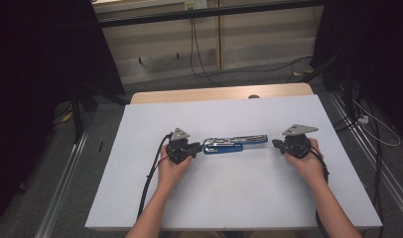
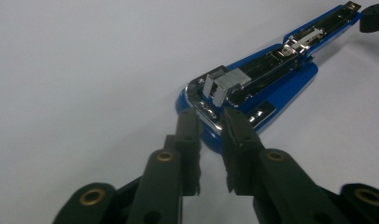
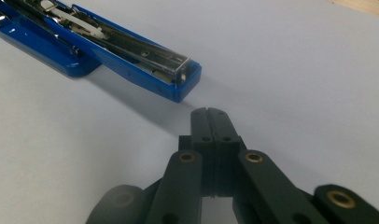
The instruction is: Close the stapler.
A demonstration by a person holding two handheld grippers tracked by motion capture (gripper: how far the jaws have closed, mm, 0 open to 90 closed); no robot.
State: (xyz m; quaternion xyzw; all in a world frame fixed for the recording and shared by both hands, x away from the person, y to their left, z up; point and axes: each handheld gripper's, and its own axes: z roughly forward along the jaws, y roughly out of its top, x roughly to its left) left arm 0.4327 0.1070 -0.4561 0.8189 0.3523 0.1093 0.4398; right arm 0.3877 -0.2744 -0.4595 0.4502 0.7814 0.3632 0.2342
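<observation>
At frame centre, an opened blue-and-chrome metal stapler (image 1: 235,144) lies on the white counter (image 1: 239,198), between the left gripper (image 1: 195,148) and right gripper (image 1: 276,144).

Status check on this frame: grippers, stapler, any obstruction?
Left gripper clamped on the near end of the blue stapler. Right gripper shut, empty, just short of its far end. Stapler lies opened flat on the white table. Nothing in the way.

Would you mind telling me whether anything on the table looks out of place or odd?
The blue stapler lies swung fully open and flat on the white table, its metal staple channel exposed. The left gripper pinches its hinge end; the right gripper is shut just short of the other tip. Nothing looks spilled or damaged.
</observation>
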